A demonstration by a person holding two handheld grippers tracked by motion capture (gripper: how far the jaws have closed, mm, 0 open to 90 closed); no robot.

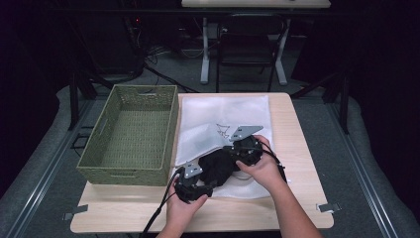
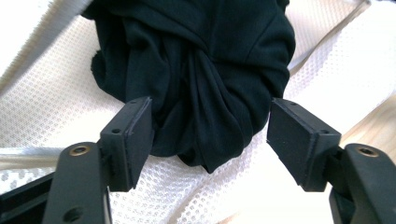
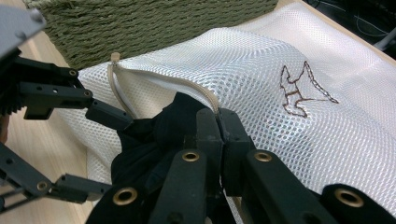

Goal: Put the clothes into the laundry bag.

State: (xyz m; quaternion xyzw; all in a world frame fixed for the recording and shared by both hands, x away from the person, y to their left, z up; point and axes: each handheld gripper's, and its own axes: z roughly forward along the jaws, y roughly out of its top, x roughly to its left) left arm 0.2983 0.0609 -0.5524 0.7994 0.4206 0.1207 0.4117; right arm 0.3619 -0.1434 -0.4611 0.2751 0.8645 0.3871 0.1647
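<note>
Left gripper (image 2: 210,140), low centre of the high view, is sitting with jaws apart around the bunched black knit garment (image 2: 201,79), pads not pressing, while the right gripper (image 3: 218,122) is pinching shut on the beige zipper edge (image 3: 205,95) of the white mesh laundry bag (image 3: 289,140) at mid-frame. Risk: soft cloth is bulging out of the opening and could slide back out, or the thin edge could slip. Woven green rectangular basket (image 1: 130,130) is sitting upper left, beside the bag.

Garment (image 2: 201,70): black knit cloth, matt, creased. Laundry bag (image 3: 280,112): white open mesh, beige zip. Basket (image 1: 131,131): green woven fibre, rough. Desk (image 1: 297,144): pale wood, smooth.
</note>
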